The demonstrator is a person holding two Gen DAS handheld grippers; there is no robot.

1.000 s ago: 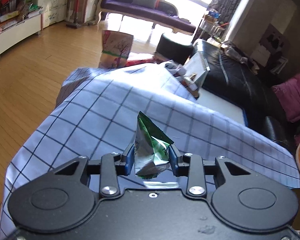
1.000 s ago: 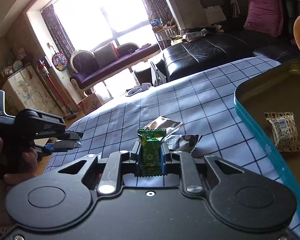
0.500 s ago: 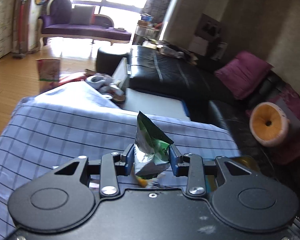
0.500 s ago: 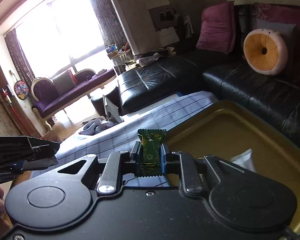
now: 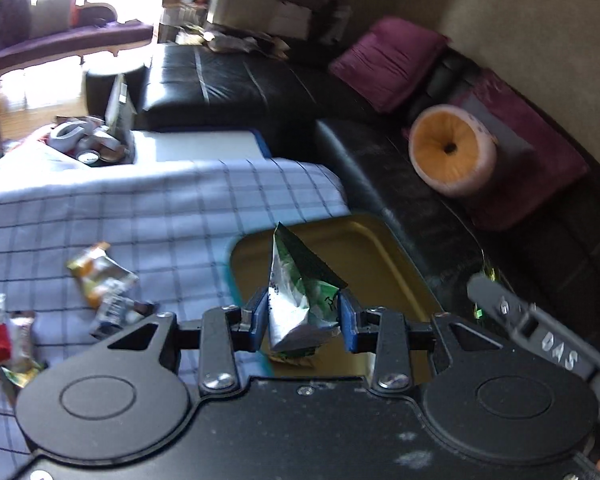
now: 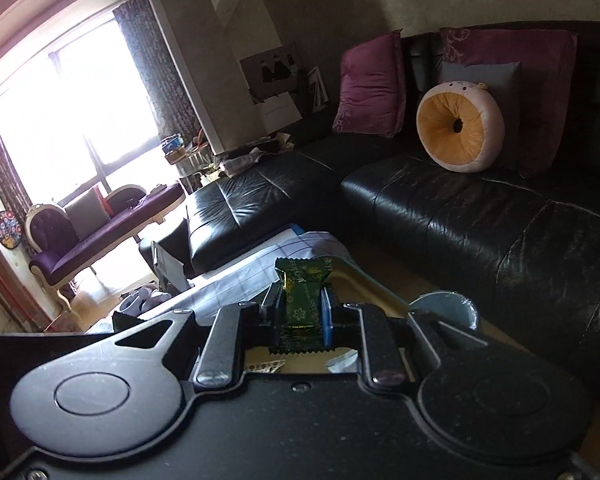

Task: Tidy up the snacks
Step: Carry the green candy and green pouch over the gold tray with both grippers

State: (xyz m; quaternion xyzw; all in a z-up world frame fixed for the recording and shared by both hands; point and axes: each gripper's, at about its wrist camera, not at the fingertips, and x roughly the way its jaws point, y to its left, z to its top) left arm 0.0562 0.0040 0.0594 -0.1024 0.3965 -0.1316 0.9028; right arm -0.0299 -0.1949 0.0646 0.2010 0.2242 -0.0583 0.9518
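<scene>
Here, two claws (image 5: pixel 303 314) (image 6: pixel 300 312) each grip one snack (image 5: pixel 296 300) (image 6: pixel 302 304).

Black leather sofa (image 6: pixel 480 216) runs along wall, L-shaped; two magenta cushions (image 6: pixel 370 84) lean on backrest; round orange-and-pink donut cushion (image 6: pixel 458 126) stands upright between them, grey cushion (image 6: pixel 496 76) behind it; purple chaise (image 6: pixel 100 232) under bright window (image 6: pixel 72 116); dark patterned curtain (image 6: pixel 148 56) beside window; round colourful dartboard (image 6: pixel 6 230) on far wall
</scene>
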